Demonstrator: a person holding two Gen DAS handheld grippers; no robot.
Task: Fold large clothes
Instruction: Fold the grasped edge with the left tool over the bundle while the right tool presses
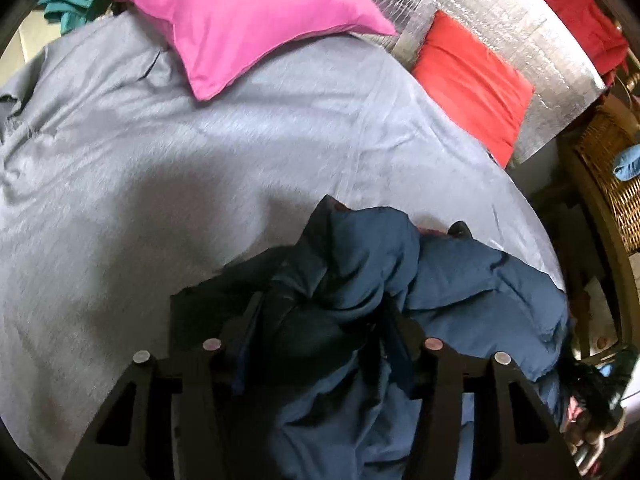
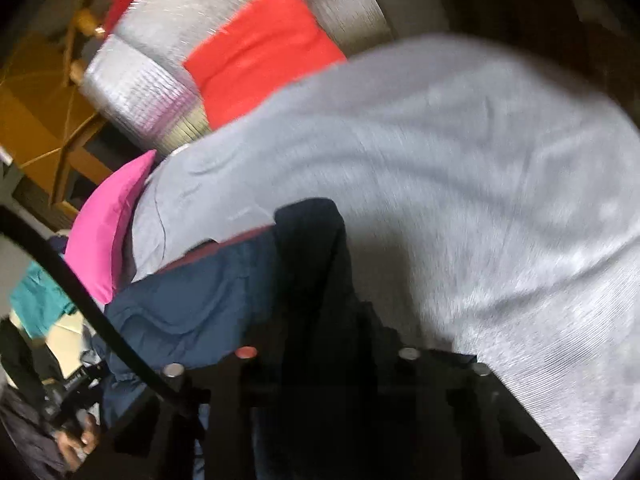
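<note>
A navy blue padded jacket lies bunched on the near right part of a grey bedsheet. My left gripper is shut on a dark fold of the jacket, which bulges between and over its fingers. In the right wrist view the same jacket hangs to the left, with a dark red lining edge showing. My right gripper is shut on a dark flap of it that stands up between the fingers. The grey sheet fills the right side there. Both fingertips are hidden by cloth.
A pink pillow and a red pillow lie at the bed's far end against a silver quilted headboard. A wicker basket stands off the bed's right side. Teal clothing lies far left. A black cable crosses the right wrist view.
</note>
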